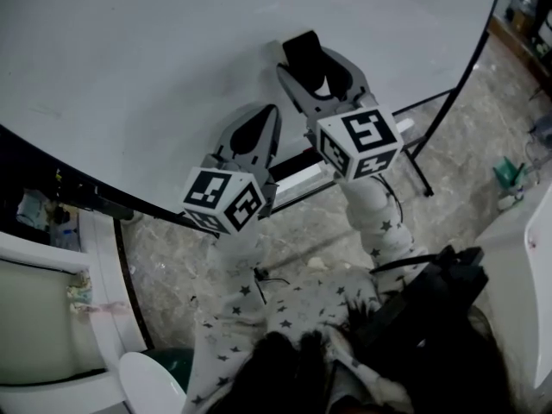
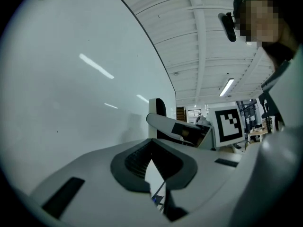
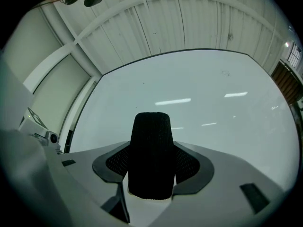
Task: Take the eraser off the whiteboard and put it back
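Currently right gripper clamps eraser between wide-set jaws, its long axis along them. Whiteboard lies straight ahead; contact unclear. Left gripper, closed and empty, sits alongside.

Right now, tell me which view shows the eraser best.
The right gripper view: the eraser stands close up between the jaws, its black face filling the middle. The head view shows the eraser smaller, from above, near the whiteboard. The left gripper view catches only its narrow side.
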Demonstrator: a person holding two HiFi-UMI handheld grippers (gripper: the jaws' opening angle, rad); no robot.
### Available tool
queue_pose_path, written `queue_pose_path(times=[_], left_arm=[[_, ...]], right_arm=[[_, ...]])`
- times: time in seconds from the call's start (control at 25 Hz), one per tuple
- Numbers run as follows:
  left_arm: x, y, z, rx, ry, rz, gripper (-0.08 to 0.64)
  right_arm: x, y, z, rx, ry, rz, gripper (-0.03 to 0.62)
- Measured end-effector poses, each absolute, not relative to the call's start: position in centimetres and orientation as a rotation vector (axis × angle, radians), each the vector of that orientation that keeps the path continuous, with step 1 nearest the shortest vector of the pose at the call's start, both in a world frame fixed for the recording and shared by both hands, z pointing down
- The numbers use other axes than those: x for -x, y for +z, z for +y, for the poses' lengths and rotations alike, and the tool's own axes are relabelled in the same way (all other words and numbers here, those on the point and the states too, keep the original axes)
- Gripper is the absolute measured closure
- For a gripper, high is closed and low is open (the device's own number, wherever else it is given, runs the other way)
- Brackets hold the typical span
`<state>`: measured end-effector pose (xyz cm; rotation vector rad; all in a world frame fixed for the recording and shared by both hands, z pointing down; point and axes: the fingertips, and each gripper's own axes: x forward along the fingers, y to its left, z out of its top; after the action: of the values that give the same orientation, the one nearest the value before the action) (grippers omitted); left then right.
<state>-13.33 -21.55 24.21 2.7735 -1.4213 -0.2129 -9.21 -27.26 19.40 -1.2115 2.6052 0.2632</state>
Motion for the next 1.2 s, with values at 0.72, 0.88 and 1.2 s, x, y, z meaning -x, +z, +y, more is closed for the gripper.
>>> queue_pose_path(times=[0.72,0.88,1.2], left_arm=[[7.2,24.7,-17.4,-2.700,-0.238,-1.545,0.558],[7.5,25.3,-17.1,-2.656,-0.257,-1.570,0.559],[7.8,26.3,-17.7,-2.618,-0.174,-1.614,0.560]], right_arm=[[1.7,22.0,-21.3,1.059,0.125,2.717,0.336],[1.5,22.2,-20.7,1.037,0.110,2.726,0.336],[1.3,22.4,-21.1,1.038,0.099,2.724,0.336]])
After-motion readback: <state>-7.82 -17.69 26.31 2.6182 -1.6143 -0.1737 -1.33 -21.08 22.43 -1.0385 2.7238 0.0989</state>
